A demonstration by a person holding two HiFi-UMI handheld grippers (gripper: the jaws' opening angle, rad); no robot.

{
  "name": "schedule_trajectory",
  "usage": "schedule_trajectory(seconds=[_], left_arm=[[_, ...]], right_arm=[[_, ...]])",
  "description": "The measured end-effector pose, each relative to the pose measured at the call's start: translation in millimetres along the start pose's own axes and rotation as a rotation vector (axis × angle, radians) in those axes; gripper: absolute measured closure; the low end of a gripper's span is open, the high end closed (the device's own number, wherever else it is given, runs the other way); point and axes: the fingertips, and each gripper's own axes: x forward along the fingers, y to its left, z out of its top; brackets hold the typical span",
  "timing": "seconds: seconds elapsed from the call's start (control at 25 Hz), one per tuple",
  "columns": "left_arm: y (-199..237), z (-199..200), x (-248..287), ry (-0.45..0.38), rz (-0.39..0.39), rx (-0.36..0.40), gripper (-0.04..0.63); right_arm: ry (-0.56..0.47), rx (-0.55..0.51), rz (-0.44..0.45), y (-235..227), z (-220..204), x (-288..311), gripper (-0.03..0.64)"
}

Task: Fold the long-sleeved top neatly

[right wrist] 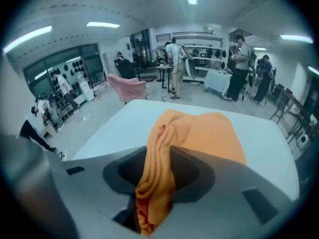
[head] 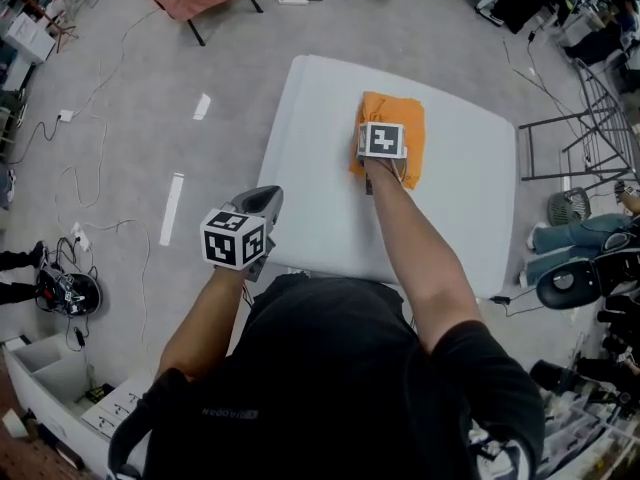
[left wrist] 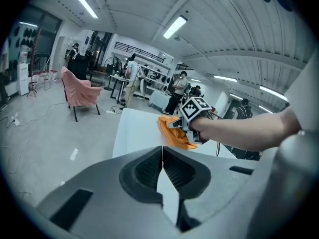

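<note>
Toward the far edge of the table [head: 320, 148], right of middle, found long-sleeved top [head: 408, 118] lying folded small; saw right gripper [right wrist: 157, 183] clamped on a bunched ridge of its cloth, likely to square the bundle; noted left gripper [left wrist: 162, 168] closed, empty, by the near left corner, out of the way.

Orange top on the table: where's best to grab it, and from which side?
Its near edge, from the person's side: the orange top lies folded flat on the white table, and only that edge bunches into a ridge, between the right gripper's jaws.
</note>
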Motion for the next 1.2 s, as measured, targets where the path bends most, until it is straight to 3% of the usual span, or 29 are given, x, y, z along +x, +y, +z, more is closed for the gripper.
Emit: schedule_trajectory(seconds=[0.2, 0.36, 0.52, 0.72, 1.0, 1.2], left_arm=[[16, -13, -10, 0.021, 0.009, -0.016, 0.588], [21, -14, -13, 0.027, 0.003, -0.016, 0.588], [21, -8, -11, 0.021, -0.021, 0.001, 0.588], [13, -4, -2, 0.026, -0.056, 0.027, 0.588], [-3, -2, 13, 0.049, -0.121, 0.081, 0.588], [-21, -3, 24, 0.062, -0.168, 0.118, 0.588]], right_arm=[[0.034, -0.257, -0.041, 36, -9, 13, 0.385], [0.021, -0.328, -0.035, 57, -4, 8, 0.377], [-0.022, -0.29, 0.05, 75, 1, 1, 0.397], [-0.184, -0.188, 0.21, 82, 11, -29, 0.453], [-0.282, -0.098, 0.134, 24, -10, -80, 0.501], [-0.235, -0.056, 0.051, -25, -53, -82, 0.525]])
